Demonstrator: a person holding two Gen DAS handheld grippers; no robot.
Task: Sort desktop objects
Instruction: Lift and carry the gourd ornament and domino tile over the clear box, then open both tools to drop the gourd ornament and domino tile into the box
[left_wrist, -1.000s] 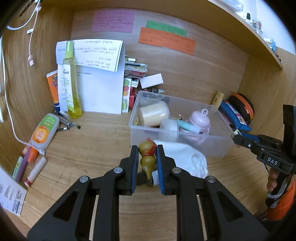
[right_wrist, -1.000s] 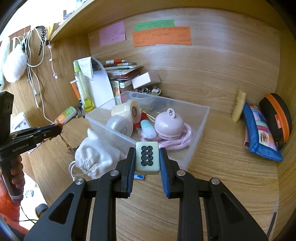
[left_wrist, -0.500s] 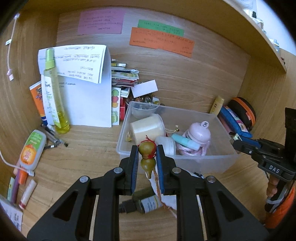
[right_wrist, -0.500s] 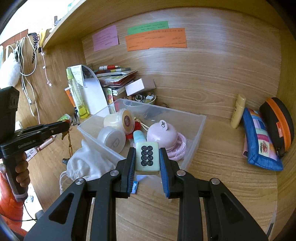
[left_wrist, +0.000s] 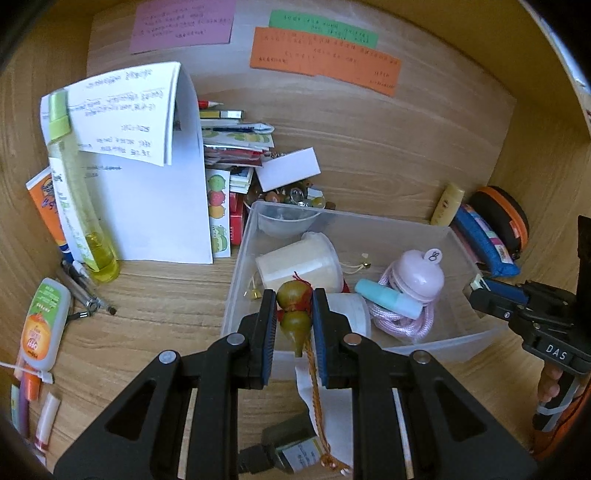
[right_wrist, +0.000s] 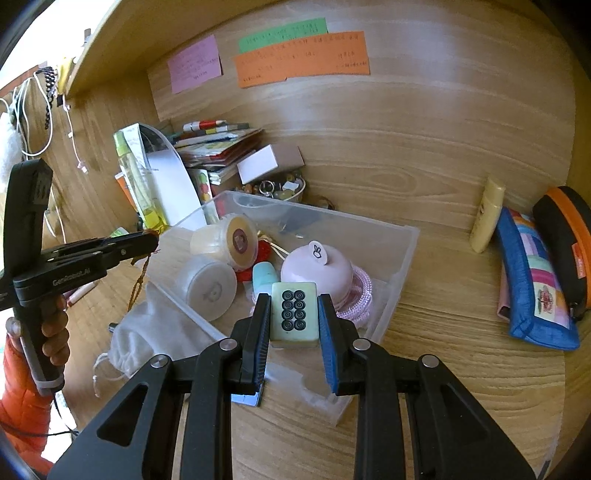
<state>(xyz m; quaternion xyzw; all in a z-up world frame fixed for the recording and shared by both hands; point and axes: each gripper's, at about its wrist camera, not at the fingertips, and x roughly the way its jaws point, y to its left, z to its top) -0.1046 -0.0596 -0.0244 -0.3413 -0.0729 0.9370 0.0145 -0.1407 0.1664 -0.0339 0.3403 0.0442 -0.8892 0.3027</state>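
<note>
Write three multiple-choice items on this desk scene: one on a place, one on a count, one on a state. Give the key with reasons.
1. Where is the pink round case?
A. inside the clear plastic bin
B. on the book stack
C. beside the orange pouch

2. How many circles are on the mahjong tile?
A. six
B. eight
C. nine

3. What is the left tool doing?
A. hanging open
B. shut on nothing
C. gripping the gourd charm

Key:
1 A, the case sits among items within the bin walls.
2 B, two columns of four show on the tile's face.
3 C, both pads press the gourd's sides, its tassel hanging below.
</note>
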